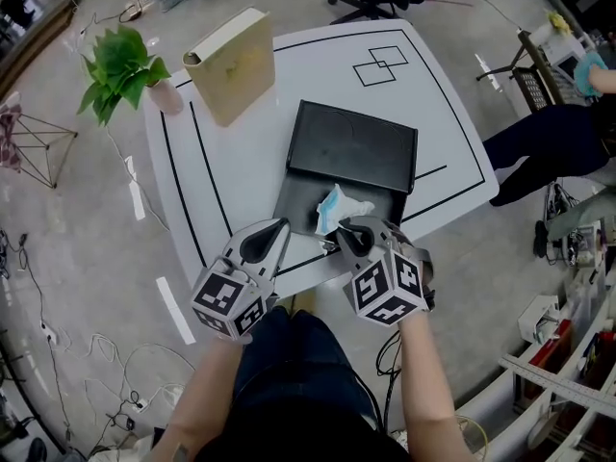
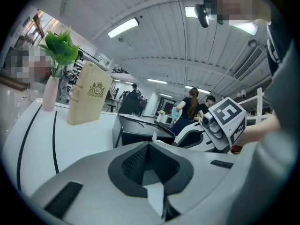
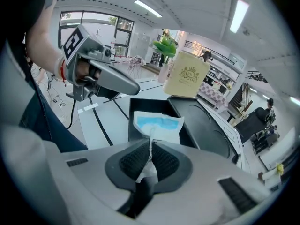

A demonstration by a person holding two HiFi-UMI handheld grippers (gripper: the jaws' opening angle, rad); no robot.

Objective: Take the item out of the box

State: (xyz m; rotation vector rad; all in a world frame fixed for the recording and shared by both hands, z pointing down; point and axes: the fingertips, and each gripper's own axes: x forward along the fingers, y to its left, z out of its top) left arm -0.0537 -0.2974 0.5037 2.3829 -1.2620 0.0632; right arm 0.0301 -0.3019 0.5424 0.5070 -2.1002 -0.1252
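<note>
Packet in right tongs, apparently above box

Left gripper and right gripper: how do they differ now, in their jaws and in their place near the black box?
The right gripper has its jaws shut on the blue-and-white packet; the left gripper has its jaws together with nothing between them. The right gripper is at the near edge of the black box; the left gripper is beside its near left corner, above the white table. Both point away from the person.
</note>
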